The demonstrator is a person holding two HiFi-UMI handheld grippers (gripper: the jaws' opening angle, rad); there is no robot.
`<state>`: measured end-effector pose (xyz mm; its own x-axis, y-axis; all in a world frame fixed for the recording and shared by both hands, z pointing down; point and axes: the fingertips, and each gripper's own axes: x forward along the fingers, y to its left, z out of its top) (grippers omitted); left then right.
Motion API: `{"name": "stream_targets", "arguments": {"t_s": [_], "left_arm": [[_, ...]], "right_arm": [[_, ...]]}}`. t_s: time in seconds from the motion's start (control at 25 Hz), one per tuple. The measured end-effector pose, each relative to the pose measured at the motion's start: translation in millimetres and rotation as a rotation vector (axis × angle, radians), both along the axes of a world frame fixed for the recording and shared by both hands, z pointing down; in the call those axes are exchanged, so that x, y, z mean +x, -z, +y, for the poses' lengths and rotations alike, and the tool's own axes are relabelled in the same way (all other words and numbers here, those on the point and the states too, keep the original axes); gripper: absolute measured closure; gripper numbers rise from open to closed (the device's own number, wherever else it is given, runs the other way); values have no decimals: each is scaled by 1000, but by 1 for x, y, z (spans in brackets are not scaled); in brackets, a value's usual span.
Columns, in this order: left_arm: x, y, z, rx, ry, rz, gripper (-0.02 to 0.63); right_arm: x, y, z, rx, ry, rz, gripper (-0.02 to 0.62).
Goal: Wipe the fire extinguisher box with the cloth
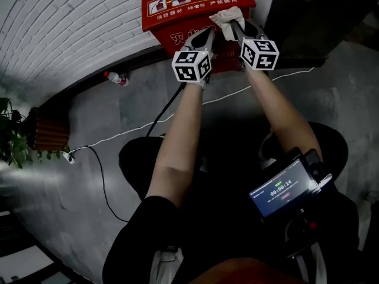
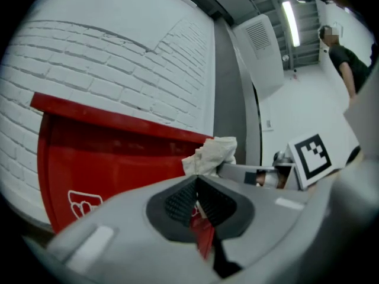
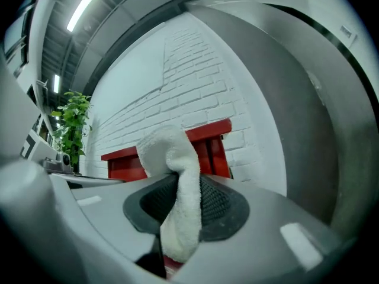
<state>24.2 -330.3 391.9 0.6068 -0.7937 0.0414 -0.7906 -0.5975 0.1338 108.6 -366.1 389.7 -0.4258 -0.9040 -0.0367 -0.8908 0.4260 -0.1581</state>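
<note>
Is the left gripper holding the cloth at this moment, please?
No, the cloth is clamped in the right gripper, while the left gripper is shut on nothing.

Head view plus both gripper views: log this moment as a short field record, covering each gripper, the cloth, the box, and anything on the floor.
left gripper: jaws together, nothing held, close to the box front
right gripper: shut on the cloth
cloth: white, bunched, by the box's upper front edge
fire extinguisher box: red, against a white brick wall
floor: plastic bottle by the wall; white cable
</note>
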Motion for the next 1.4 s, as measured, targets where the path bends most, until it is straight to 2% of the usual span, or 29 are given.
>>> {"name": "stream_targets", "arguments": {"t_s": [0.32, 0.56, 0.72, 0.92, 1.12, 1.4], "left_arm": [[6, -2, 5, 3, -3, -12, 603], [-8, 1, 21, 11, 19, -26, 603], [-31, -2, 30, 15, 57, -38, 603], [-70, -12, 45, -1, 112, -30, 603], [-110, -32, 50, -26, 172, -5, 603], [-162, -63, 49, -54, 249, 21, 603]], "right_arm": [[45, -7, -4, -17, -80, -22, 503], [46, -5, 8, -13, -97, -22, 504], [17, 3, 20, 27, -43, -68, 503], [-41, 4, 42, 53, 65, -77, 503], [-106, -18, 53, 25, 174, -62, 503], [-176, -56, 61, -32, 271, -51, 503]]}}
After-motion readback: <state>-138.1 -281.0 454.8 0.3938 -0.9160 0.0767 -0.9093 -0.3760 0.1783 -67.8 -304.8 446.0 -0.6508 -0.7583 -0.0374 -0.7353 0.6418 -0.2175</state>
